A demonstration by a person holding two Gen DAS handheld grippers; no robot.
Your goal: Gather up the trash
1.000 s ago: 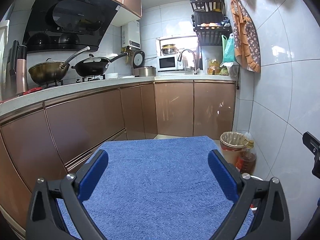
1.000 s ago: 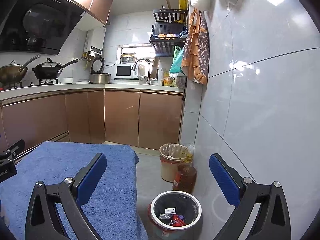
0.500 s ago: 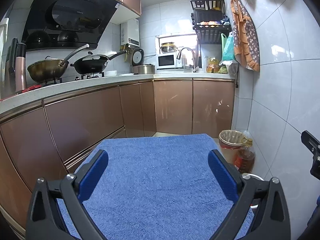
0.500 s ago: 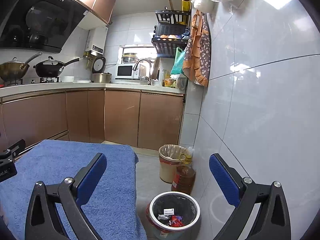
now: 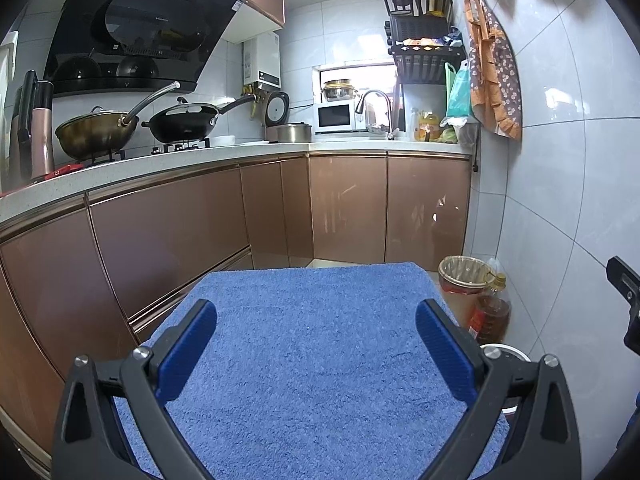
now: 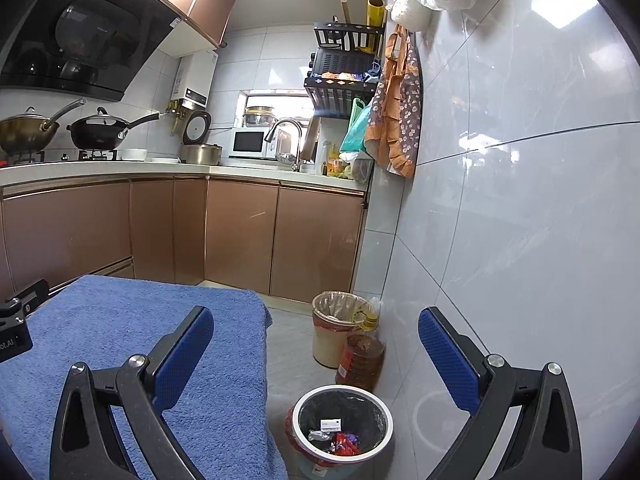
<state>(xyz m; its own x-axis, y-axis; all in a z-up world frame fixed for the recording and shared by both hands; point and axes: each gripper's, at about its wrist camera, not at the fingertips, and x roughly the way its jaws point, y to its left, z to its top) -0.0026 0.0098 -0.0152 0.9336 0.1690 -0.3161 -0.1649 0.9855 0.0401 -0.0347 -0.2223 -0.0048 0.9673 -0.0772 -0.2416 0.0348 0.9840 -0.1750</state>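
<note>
A small white-rimmed trash bin (image 6: 342,426) with a black liner stands on the floor by the right wall; several wrappers (image 6: 338,440) lie inside it. Only its rim shows in the left wrist view (image 5: 504,350). My right gripper (image 6: 316,360) is open and empty, above the bin and the table's right edge. My left gripper (image 5: 316,350) is open and empty over a table covered by a blue towel (image 5: 312,340), which also shows in the right wrist view (image 6: 132,328). No trash shows on the towel.
A taller lined bin (image 6: 334,328) and an oil bottle (image 6: 362,354) stand on the floor past the small bin. Brown cabinets (image 5: 168,236) under a counter with woks run along the left and back. A tiled wall (image 6: 520,240) is close on the right.
Both views have tilted up slightly, so the towel and bins sit a little lower in frame. Both grippers stay open and empty.
</note>
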